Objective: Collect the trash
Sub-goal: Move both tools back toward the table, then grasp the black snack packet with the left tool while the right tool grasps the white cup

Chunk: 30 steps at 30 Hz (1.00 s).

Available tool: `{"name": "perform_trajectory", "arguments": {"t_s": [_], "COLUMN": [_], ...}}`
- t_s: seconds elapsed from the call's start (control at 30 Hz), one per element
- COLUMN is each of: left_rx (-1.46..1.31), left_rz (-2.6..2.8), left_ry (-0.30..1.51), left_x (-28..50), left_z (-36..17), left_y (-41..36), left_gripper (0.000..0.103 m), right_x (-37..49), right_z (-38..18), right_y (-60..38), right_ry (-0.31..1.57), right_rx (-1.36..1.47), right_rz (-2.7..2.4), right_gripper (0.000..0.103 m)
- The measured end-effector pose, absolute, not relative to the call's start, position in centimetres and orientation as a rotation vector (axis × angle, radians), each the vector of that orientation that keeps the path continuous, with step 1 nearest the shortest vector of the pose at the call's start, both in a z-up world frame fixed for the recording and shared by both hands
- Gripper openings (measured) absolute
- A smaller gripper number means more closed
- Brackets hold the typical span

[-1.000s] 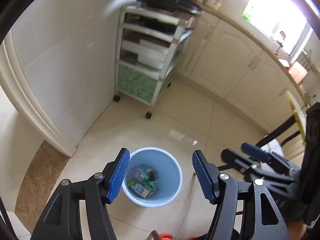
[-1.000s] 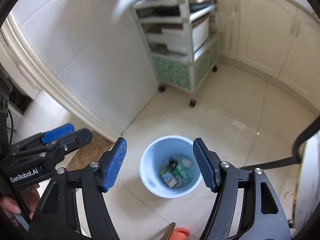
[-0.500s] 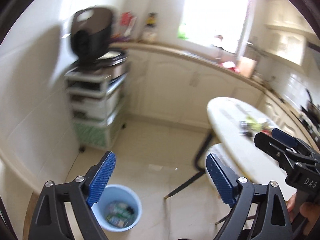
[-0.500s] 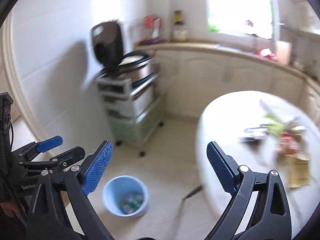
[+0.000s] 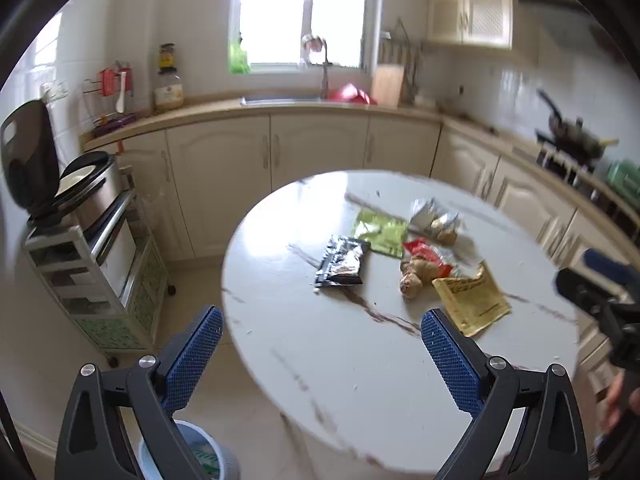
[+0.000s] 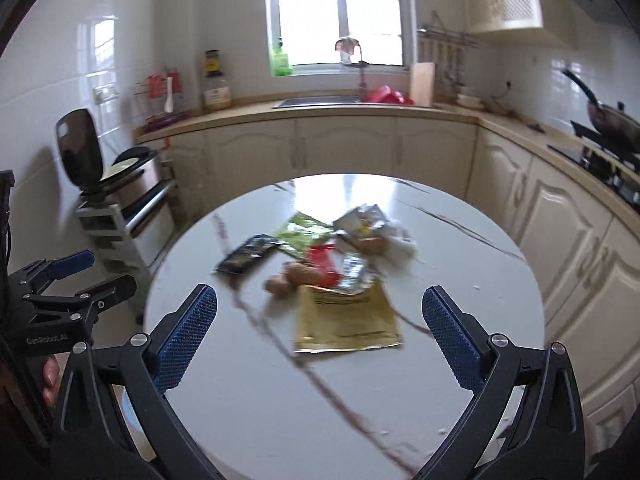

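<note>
Kitchen; round marble table (image 5: 320, 360) bears scattered wrappers (image 5: 342, 262); cream cabinets (image 5: 316, 148) behind.

The left tongs (image 5: 320, 356) have just been opening and stand wide over the near edge of the round white bench (image 5: 300, 344), nothing between them. Farther on lie a black packet (image 5: 342, 261), a green packet (image 5: 380, 230), a ginger root (image 5: 416, 274) and a gold packet (image 5: 472, 300). A blue bin (image 5: 208, 456) sits on the floor below

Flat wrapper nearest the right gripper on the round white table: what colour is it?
Gold with dark print, the flat wrapper shows best in the right wrist view.
</note>
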State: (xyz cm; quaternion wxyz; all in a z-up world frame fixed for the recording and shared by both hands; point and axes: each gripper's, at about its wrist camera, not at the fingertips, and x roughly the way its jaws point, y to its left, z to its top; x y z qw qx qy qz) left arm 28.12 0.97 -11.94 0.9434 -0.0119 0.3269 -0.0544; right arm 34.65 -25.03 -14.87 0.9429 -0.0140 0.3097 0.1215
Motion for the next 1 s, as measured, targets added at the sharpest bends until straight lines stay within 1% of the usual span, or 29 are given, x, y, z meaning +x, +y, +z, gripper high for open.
{"name": "perform_trajectory", "arguments": {"t_s": [0.17, 0.27, 0.37, 0.4, 0.43, 0.57, 0.7, 0.77, 0.87, 0.9, 0.93, 0.97, 1.0], "left_rx": [0.029, 0.046, 0.033, 0.032, 0.037, 0.024, 0.040, 0.056, 0.068, 0.069, 0.073, 0.086, 0.086], "left_rz": [-0.138, -0.136, -0.135, -0.129, -0.133, -0.158, -0.170, -0.172, -0.202, -0.218, -0.230, -0.234, -0.240], "left_ry": [0.729, 0.780, 0.835, 0.850, 0.855, 0.886, 0.894, 0.903, 0.883, 0.879, 0.874, 0.872, 0.871], "left_x": [35.7, 41.1, 45.9, 47.1, 47.8, 51.1, 52.4, 53.1, 52.9, 52.9, 52.7, 52.7, 52.6], "left_z": [-13.5, -15.3, -17.2, -17.6, -17.9, -19.3, -20.1, -21.1, -21.4, -21.4, -21.4, -21.4, -21.4], "left_y": [-1.3, -1.4, -0.6, -0.5, -0.3, 0.0, 0.0, -0.3, -0.2, -0.3, -0.4, -0.5, -0.5], "left_gripper": [0.097, 0.097, 0.095, 0.090, 0.086, 0.086, 0.084, 0.072, 0.063, 0.052, 0.044, 0.044, 0.041], "right_x": [37.6, 39.8, 42.1, 43.0, 43.8, 47.4, 50.7, 52.2, 54.2, 54.7, 55.2, 55.6, 55.9], "right_z": [-16.1, -17.1, -18.0, -18.4, -18.7, -19.7, -20.7, -21.1, -21.5, -21.7, -21.8, -21.8, -21.8], "right_y": [-29.5, -30.9, -31.8, -32.2, -32.5, -32.8, -32.3, -31.8, -31.0, -30.7, -30.2, -29.8, -29.4], "right_ry": [0.678, 0.708, 0.739, 0.751, 0.759, 0.786, 0.821, 0.817, 0.816, 0.822, 0.829, 0.828, 0.821], "right_rx": [-0.024, -0.029, -0.021, -0.011, -0.010, -0.046, -0.028, -0.038, -0.038, -0.039, -0.040, -0.044, -0.053], "right_rz": [0.211, 0.205, 0.209, 0.217, 0.212, 0.210, 0.252, 0.250, 0.262, 0.259, 0.270, 0.275, 0.265], "right_gripper": [0.103, 0.103, 0.103, 0.103, 0.103, 0.103, 0.103, 0.103, 0.103, 0.103, 0.103, 0.102, 0.102]}}
